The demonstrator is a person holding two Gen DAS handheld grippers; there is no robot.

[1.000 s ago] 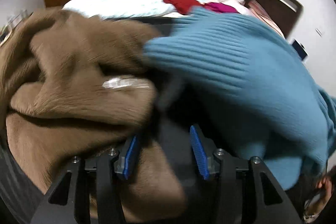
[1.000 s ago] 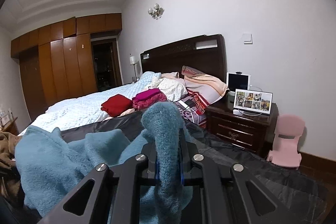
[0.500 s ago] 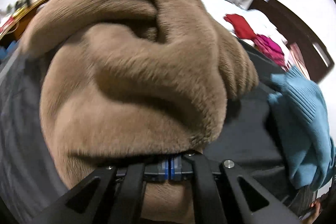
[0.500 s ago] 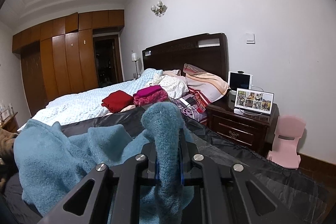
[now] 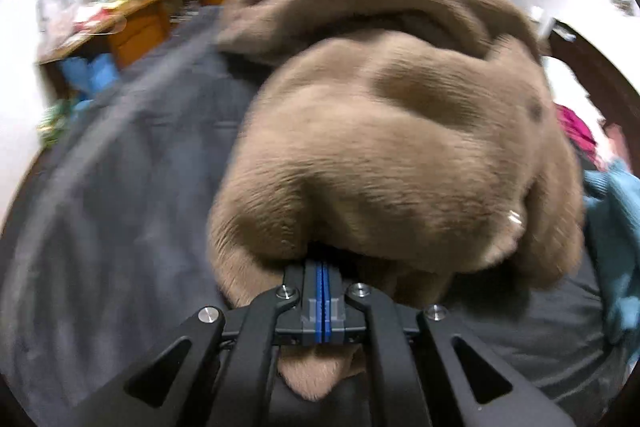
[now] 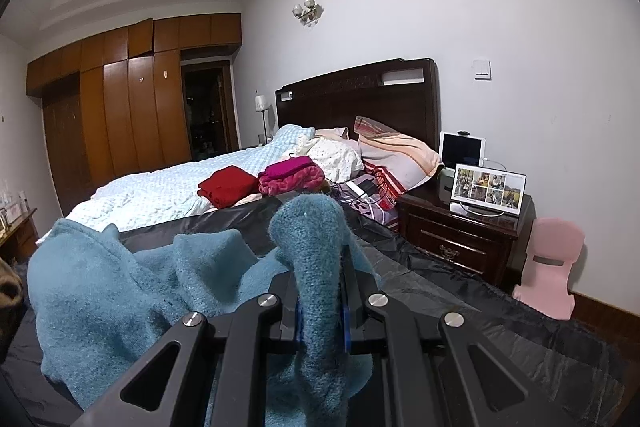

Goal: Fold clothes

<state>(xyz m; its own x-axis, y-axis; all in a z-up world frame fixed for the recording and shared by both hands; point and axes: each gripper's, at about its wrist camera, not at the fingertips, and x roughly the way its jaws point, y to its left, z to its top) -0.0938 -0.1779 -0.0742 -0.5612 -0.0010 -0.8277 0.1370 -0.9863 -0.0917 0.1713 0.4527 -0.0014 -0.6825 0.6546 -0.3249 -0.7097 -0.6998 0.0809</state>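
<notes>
A brown fleece garment point(image 5: 400, 147) bulges in front of my left gripper point(image 5: 322, 267) and hangs below it. The blue pads are pressed together and the tips are buried in the fleece, so it is shut on that cloth. All of it sits over a dark sheet point(image 5: 120, 227) spread on the bed. The blue knit sweater point(image 5: 616, 227) shows at the far right edge. In the right wrist view, my right gripper point(image 6: 322, 311) is shut on an upright fold of the blue sweater point(image 6: 120, 287), and the rest of it is heaped to the left on the dark sheet point(image 6: 440, 287). A bit of the brown garment point(image 6: 10, 283) peeks in at the left edge.
Folded red clothes point(image 6: 228, 185) and a magenta stack point(image 6: 290, 175) lie further up the bed near the pillows point(image 6: 396, 155). To the right stand a nightstand point(image 6: 460, 239) with a photo frame point(image 6: 488, 189) and a pink chair point(image 6: 550, 267). A cluttered desk point(image 5: 132, 15) lines the left wall.
My left gripper went from open to shut on the brown garment and swept it leftward, away from the blue sweater. The right gripper kept still with its fold.
</notes>
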